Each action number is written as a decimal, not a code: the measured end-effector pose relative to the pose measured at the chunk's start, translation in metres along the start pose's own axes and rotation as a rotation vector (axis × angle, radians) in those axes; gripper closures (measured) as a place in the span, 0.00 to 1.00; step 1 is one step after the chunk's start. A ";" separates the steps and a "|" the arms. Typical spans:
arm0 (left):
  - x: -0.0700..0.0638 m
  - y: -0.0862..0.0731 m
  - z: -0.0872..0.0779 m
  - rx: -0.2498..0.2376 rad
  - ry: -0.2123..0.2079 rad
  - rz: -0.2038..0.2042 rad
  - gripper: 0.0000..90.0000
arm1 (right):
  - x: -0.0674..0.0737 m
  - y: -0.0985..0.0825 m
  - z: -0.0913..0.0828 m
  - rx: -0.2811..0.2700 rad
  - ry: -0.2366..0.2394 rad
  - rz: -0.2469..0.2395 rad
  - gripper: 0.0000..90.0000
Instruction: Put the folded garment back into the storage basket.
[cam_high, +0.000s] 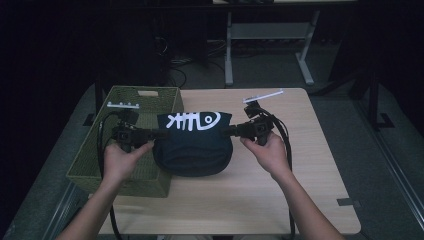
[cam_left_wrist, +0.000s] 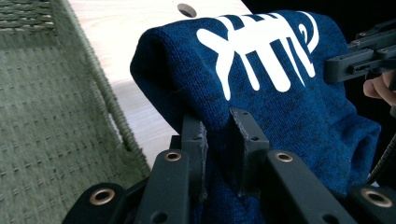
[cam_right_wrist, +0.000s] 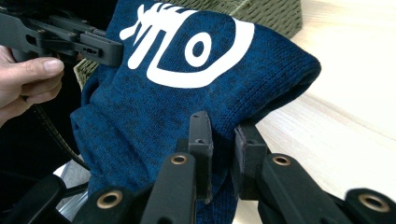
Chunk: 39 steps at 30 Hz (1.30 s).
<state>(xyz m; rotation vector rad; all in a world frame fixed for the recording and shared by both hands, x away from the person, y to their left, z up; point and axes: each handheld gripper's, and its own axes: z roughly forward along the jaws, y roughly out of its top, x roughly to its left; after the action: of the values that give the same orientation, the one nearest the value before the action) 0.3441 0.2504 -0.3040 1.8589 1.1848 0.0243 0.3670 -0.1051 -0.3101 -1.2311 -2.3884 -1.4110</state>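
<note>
Forearms enter from near edge of table (cam_high: 300, 200). Left tongs (cam_high: 161, 134) pinch left edge of blue sweater (cam_high: 192, 145); right tongs (cam_high: 226, 132) pinch right edge. Sweater folded, held between both, slightly off table, just right of green basket (cam_high: 100, 165). Two-sided grip likely keeps fold intact for transfer into basket.
</note>
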 end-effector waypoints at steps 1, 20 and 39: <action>0.002 0.000 -0.002 -0.001 -0.001 -0.003 0.86 | 0.001 0.002 0.001 0.003 0.003 -0.004 0.89; 0.032 0.004 -0.026 0.006 0.024 -0.038 0.86 | 0.017 0.026 0.034 0.037 0.027 0.002 0.89; 0.074 0.008 -0.055 0.010 0.070 -0.078 0.86 | 0.036 0.056 0.079 0.062 0.065 -0.002 0.89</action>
<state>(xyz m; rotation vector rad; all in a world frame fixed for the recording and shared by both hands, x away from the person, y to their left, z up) 0.3653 0.3402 -0.2966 1.8318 1.3069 0.0397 0.4048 -0.0093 -0.2993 -1.1509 -2.3715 -1.3450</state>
